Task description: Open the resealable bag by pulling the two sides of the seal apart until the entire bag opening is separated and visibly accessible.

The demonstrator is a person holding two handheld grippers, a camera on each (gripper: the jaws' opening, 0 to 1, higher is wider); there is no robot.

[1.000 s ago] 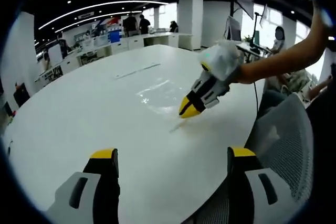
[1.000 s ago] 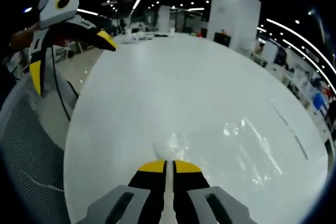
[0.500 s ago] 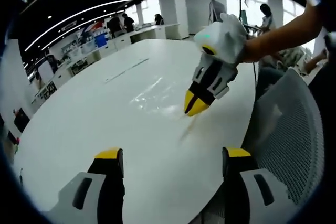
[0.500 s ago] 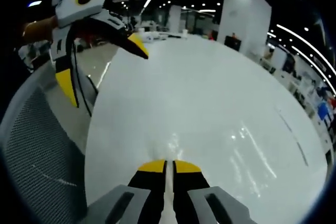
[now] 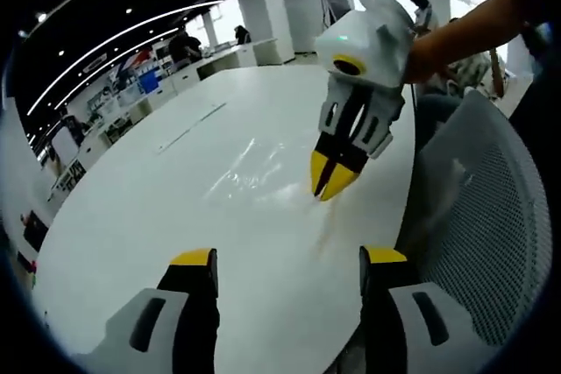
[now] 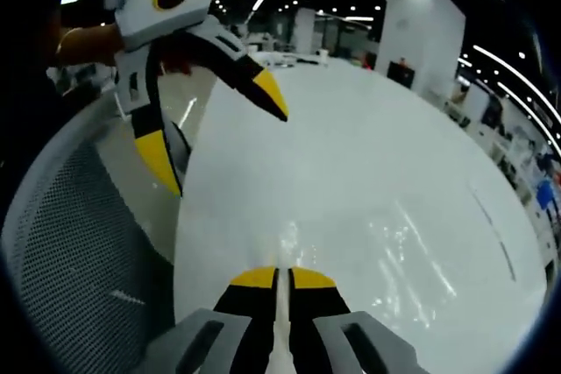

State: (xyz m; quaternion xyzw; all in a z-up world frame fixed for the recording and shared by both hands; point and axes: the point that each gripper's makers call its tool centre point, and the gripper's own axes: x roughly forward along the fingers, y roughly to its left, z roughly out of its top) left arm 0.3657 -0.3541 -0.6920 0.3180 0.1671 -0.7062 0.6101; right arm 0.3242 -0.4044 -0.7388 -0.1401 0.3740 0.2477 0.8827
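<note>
**Clear bag pinched on one side, seal not yet parted**

White desk [image 5: 131,216] carries our clear resealable bag [image 5: 250,164], lying flat, its long axis running near to far. Our right gripper [image 5: 331,183] is clamped on its near edge; our left gripper [image 6: 223,142] hovers wide apart, holding nothing. We judge the opening barely begun.

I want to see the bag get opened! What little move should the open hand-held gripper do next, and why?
Probably bring the left hand-held gripper, jaws wide open, down to the bag's edge beside the right hand-held gripper. The right one looks shut on a corner of the clear bag lying on the white table, and the left holds nothing. Pulling the seal apart needs a grip on each side.
</note>
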